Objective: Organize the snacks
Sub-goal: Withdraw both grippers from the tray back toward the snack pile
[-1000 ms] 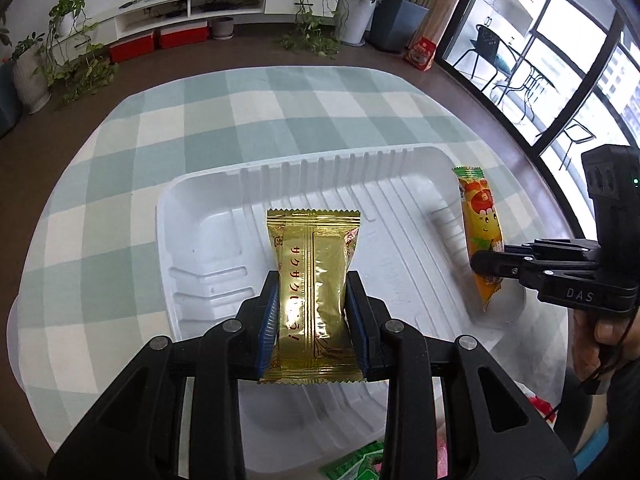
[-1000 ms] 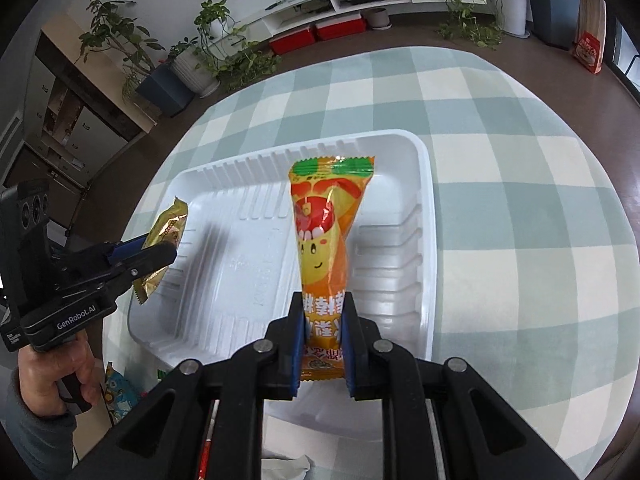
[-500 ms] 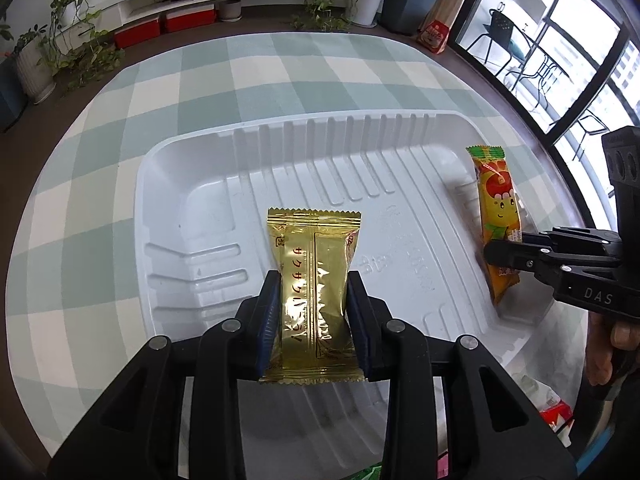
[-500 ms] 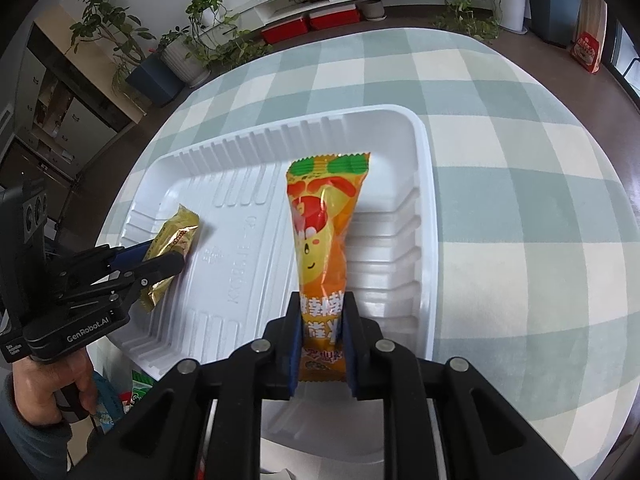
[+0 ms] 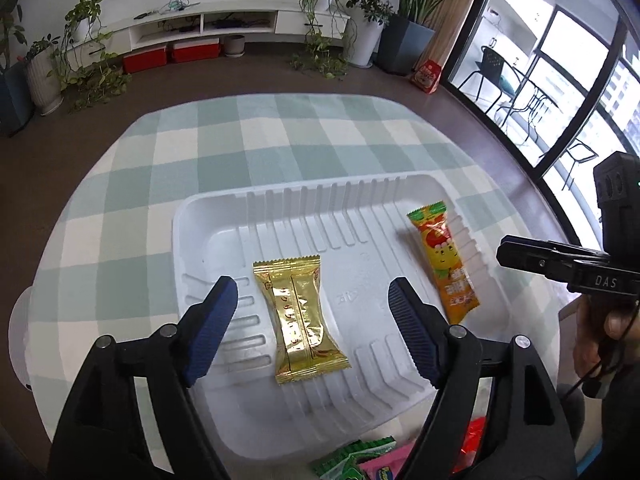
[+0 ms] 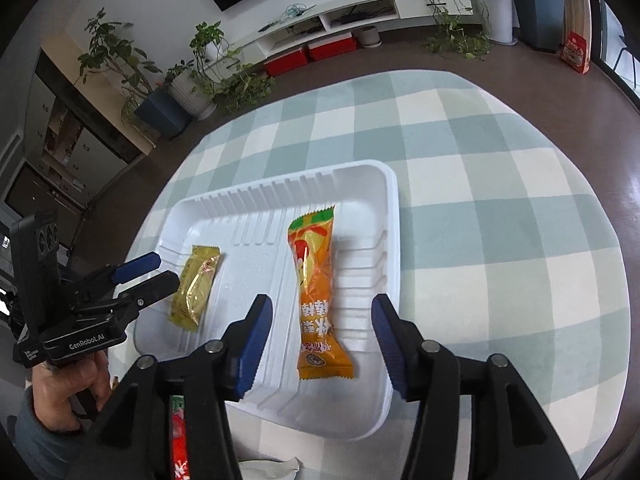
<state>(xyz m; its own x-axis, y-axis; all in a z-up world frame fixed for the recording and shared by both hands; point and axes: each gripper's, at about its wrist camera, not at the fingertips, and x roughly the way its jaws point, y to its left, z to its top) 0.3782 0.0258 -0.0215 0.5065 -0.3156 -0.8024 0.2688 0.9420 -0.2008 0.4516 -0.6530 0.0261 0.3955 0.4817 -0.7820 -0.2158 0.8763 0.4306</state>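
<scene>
A white ribbed plastic tray sits on a green-and-white checked tablecloth. A gold snack packet lies flat in the tray's left half. My left gripper hovers just above it, its jaws opening and its pads clear of the packet. A long orange snack stick lies in the tray's right half. Over its near end my right gripper is opening, with the pads off the wrapper. Each gripper shows in the other's view, held by a hand.
Loose snack packets, green, pink and red, lie on the cloth at the tray's near edge; a red one shows under my right gripper. Potted plants, a low white cabinet and tall windows ring the round table.
Both grippers have opened and let go: the gold packet and the orange stick now lie in the tray. Both grippers have lifted and drawn back a little.
</scene>
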